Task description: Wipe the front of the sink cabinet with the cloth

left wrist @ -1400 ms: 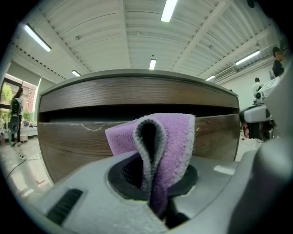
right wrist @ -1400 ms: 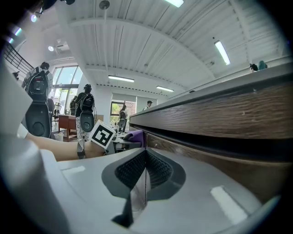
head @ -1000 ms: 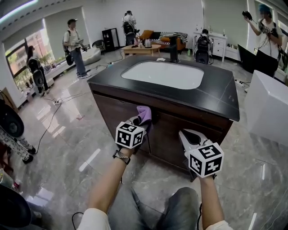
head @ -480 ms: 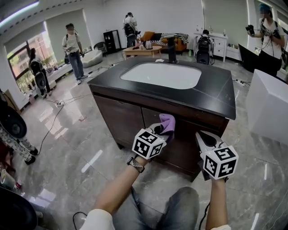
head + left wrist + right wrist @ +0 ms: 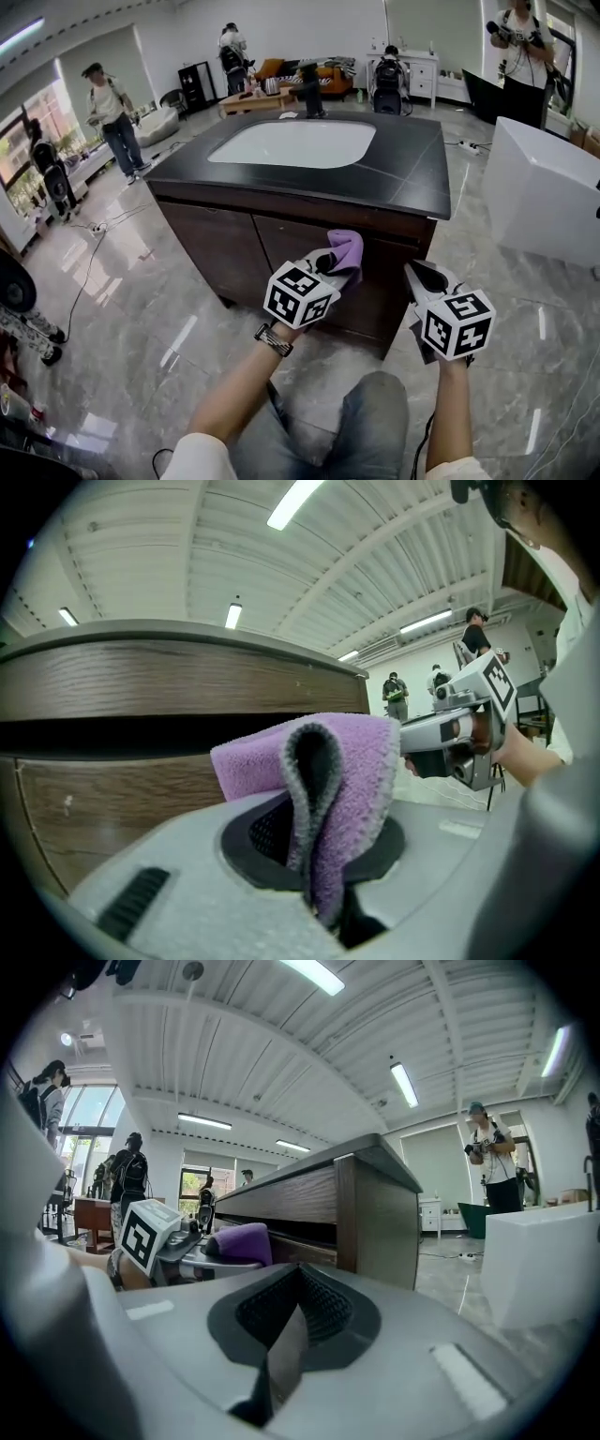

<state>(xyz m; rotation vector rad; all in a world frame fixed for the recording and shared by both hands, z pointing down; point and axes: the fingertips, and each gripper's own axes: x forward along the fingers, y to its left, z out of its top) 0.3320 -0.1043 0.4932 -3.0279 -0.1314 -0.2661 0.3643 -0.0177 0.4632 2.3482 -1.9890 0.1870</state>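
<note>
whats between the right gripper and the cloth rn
Nothing stands there. The head view shows only bare cabinet front between the right gripper, shut and empty, and the purple cloth clamped in the left gripper.

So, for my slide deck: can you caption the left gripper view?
Left gripper shut on a folded purple cloth, facing the wood-grain sink cabinet front.
</note>
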